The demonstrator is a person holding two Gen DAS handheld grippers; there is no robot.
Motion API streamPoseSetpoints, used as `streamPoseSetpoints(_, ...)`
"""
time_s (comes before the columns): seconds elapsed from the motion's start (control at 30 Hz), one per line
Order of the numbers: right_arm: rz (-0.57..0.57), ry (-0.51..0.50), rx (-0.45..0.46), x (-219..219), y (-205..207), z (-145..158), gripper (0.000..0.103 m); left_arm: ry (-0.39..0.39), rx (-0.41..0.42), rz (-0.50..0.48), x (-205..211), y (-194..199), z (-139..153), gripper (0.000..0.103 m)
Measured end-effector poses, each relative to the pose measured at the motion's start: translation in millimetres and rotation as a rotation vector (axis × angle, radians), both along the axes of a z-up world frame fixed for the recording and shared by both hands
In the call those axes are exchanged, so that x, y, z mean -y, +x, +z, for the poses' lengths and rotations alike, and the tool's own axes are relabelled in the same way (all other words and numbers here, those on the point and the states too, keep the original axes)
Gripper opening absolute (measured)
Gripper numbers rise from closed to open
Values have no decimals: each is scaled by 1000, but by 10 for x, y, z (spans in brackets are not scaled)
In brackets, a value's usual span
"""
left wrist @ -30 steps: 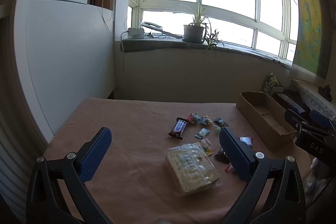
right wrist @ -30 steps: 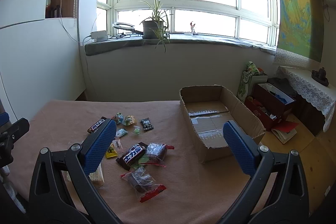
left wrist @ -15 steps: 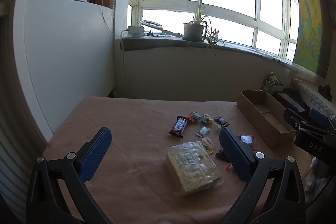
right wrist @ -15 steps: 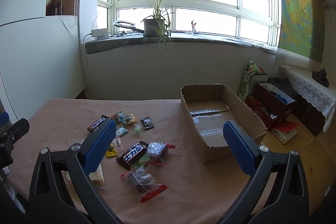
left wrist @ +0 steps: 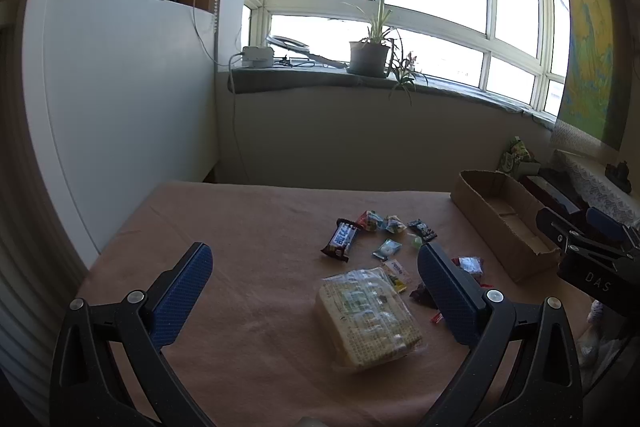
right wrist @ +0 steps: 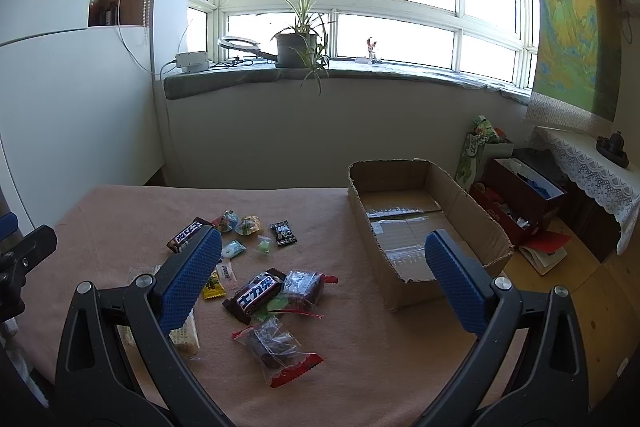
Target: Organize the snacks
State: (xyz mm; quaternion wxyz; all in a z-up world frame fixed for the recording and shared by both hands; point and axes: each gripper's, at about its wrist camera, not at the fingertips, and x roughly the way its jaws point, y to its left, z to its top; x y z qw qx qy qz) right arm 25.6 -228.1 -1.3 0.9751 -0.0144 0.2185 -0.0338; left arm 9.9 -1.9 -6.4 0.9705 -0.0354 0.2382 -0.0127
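Note:
Several wrapped snacks lie on the pink tablecloth [left wrist: 248, 227]. A large biscuit pack [left wrist: 368, 311] lies between my left gripper's [left wrist: 312, 263] open, empty jaws, below them. A dark chocolate bar [left wrist: 340, 239] and small candies [left wrist: 386, 223] lie beyond. An open, empty cardboard box [right wrist: 420, 223] stands at the table's right. My right gripper [right wrist: 320, 259] is open and empty above a Snickers bar [right wrist: 256, 293], a clear dark-snack bag [right wrist: 280, 351] and another wrapped snack [right wrist: 304, 285].
A window sill with a potted plant [right wrist: 298, 45] runs behind the table. A white cabinet [left wrist: 120, 99] stands left. Boxes and bags [right wrist: 520, 195] sit on the wooden floor right of the table. The right gripper shows in the left wrist view [left wrist: 592, 255].
Both grippers have drifted slightly; the views are nearly unchanged. Both stay open and empty. No snack has moved.

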Motion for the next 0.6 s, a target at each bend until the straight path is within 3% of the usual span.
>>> streamPoseSetpoints(0.6,0,-2,-4,-15,10,-13,103,-6,-21,-8,-5,67,-52,102)
